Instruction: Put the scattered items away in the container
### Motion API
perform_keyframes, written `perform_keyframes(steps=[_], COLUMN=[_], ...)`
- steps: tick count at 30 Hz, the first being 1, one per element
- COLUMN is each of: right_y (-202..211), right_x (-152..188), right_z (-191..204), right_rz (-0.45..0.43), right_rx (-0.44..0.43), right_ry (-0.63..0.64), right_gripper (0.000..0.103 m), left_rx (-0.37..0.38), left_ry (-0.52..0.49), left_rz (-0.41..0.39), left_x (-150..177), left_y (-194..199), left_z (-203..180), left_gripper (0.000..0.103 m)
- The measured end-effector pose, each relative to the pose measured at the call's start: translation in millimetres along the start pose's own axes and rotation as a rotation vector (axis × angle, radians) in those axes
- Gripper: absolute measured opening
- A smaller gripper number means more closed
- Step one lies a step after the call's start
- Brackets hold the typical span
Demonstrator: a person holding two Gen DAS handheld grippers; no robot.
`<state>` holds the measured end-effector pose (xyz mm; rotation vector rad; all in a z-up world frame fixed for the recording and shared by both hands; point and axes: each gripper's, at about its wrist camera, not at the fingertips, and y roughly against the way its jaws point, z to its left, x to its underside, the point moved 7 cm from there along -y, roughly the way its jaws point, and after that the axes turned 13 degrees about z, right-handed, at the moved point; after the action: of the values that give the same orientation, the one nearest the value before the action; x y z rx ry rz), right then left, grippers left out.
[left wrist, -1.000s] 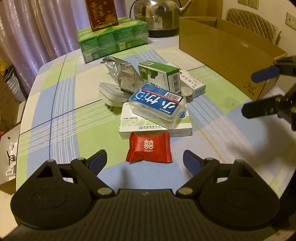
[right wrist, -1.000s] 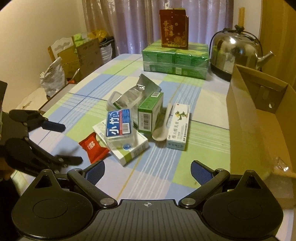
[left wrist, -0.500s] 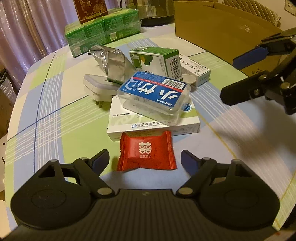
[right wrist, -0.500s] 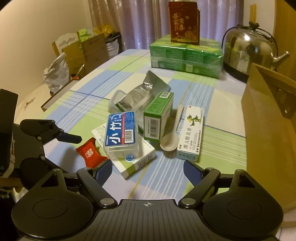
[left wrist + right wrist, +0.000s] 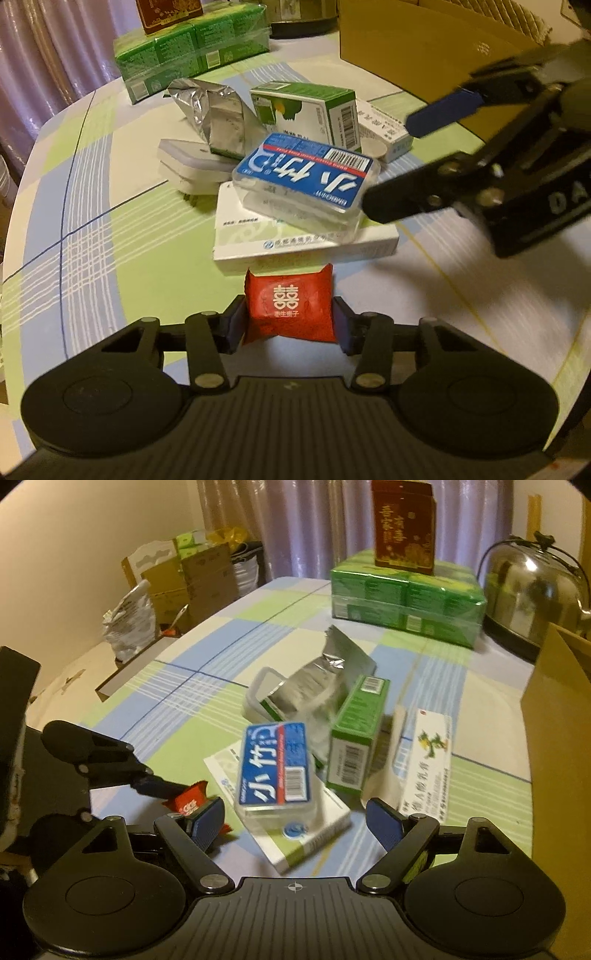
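the left gripper (image 5: pixel 290 323) is pinching the red candy packet (image 5: pixel 290 309) between its two pads. just beyond its fingertips the clear blue-labelled case (image 5: pixel 306 176) is lying on a flat white box (image 5: pixel 258 236). the right gripper (image 5: pixel 295 825) is hanging spread wide before that case, holding nothing. farther off, right of the fingers, the cardboard box (image 5: pixel 402 40) is standing.

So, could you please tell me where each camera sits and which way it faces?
Left wrist: rides on the left claw, facing along the table toward the cardboard box; its fingers pinch the red candy.
Right wrist: rides on the open right claw, facing the curtain and kettle.
Shared: the blue-labelled case, the candy, and each other's claw.
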<state>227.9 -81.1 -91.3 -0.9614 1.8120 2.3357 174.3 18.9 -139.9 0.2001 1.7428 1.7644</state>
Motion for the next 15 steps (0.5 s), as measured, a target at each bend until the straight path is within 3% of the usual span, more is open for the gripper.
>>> perform_keyframes(steps=[15], right_y=[-48], right_x=[-25], right_z=[14], right_rz=[0.073], right_rx=[0.052], right_ry=[0.02], right_gripper=[0.057], left_rx=[-0.002], left_ry=[0.049], left_rz=[-0.014], left_x=[10], left_y=[16], left_z=[25], left_gripper=[0.042])
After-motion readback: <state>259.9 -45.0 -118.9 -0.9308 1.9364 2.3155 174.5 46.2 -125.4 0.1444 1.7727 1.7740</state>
